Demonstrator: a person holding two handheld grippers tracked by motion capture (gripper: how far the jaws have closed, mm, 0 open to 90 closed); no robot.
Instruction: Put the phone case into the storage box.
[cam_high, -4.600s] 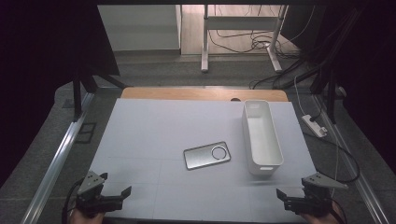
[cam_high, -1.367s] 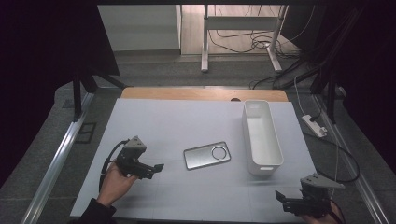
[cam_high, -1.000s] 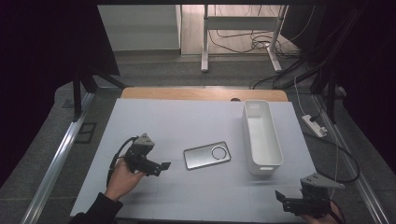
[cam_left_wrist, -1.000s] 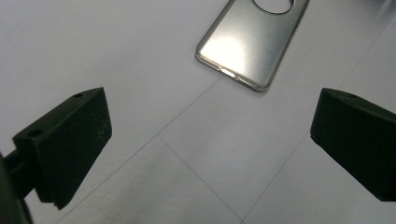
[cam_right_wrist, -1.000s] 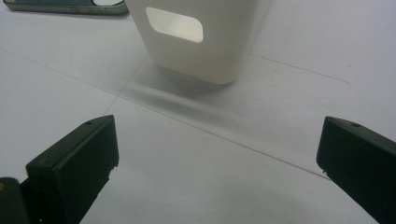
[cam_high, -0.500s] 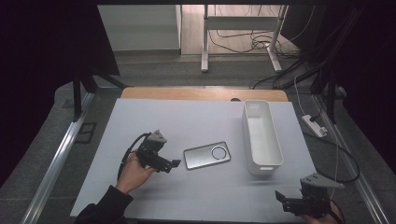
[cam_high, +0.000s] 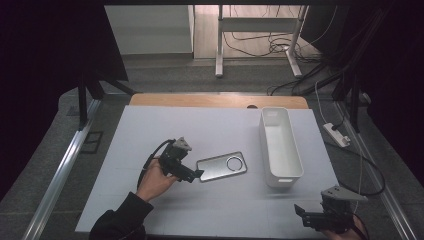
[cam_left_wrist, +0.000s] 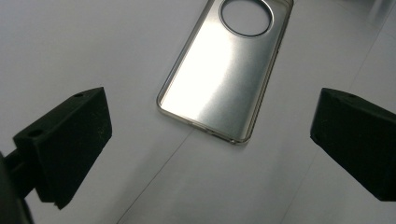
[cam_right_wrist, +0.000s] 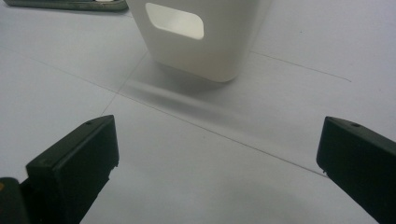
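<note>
A silver metal phone case (cam_high: 221, 166) with a round camera hole lies flat on the white table, and it fills the upper middle of the left gripper view (cam_left_wrist: 224, 79). My left gripper (cam_high: 192, 176) hovers just left of the case's near end, jaws open wide with nothing between them (cam_left_wrist: 210, 154). A white rectangular bin (cam_high: 280, 145) stands to the right of the case; its handle end shows in the right gripper view (cam_right_wrist: 196, 37). My right gripper (cam_high: 312, 216) rests open near the table's front right corner (cam_right_wrist: 217, 163), short of the bin.
The white table (cam_high: 150, 130) has a wooden strip along its far edge. A power strip (cam_high: 336, 134) and cables lie on the floor to the right. Metal rails run along the table's left side.
My left gripper has travelled from the front left corner toward the middle of the table, reaching the phone case's left end. The right gripper has stayed put.
</note>
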